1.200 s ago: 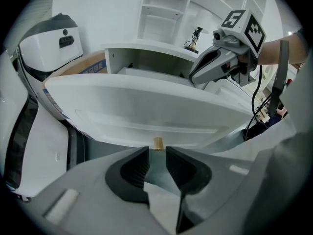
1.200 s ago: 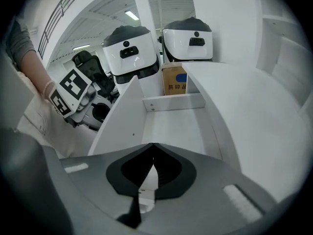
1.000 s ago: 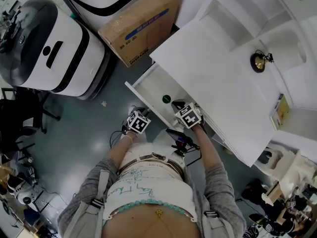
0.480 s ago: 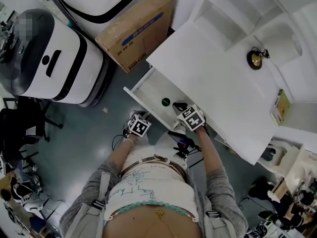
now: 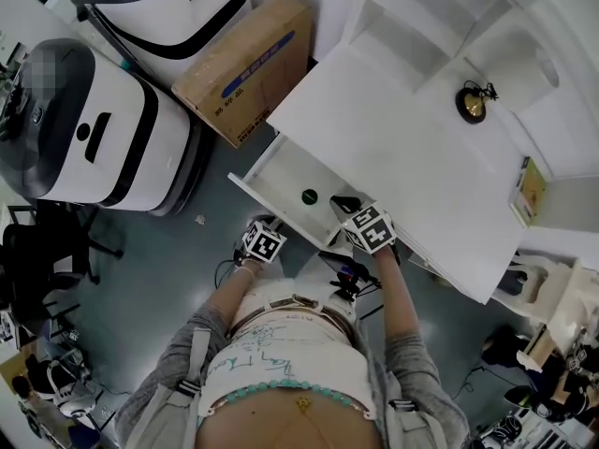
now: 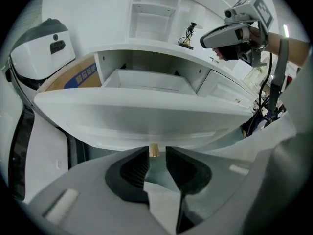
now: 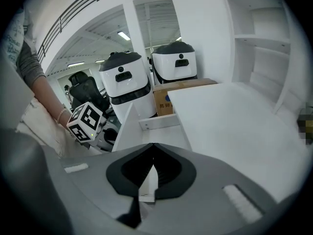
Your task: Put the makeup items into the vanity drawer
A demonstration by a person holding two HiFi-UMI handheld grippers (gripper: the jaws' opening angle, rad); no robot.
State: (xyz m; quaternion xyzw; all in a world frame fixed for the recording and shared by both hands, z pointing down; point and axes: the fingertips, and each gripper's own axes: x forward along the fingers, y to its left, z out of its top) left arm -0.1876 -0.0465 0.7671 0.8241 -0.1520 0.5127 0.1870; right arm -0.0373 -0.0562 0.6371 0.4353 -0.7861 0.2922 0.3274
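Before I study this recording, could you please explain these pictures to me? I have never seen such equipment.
There is no robot: a person holds a two-jaw gripper in each hand. One picture comes from a camera on the person's head, looking down; the other two come from cameras riding on the grippers. Below stands a white vanity with its drawer open; a small dark green round item lies inside. A brass-coloured ornament stands on the top. The left gripper is open, with the drawer's brass knob at its jaw tips, not squeezed as far as I can tell. The right gripper is shut and holds nothing.
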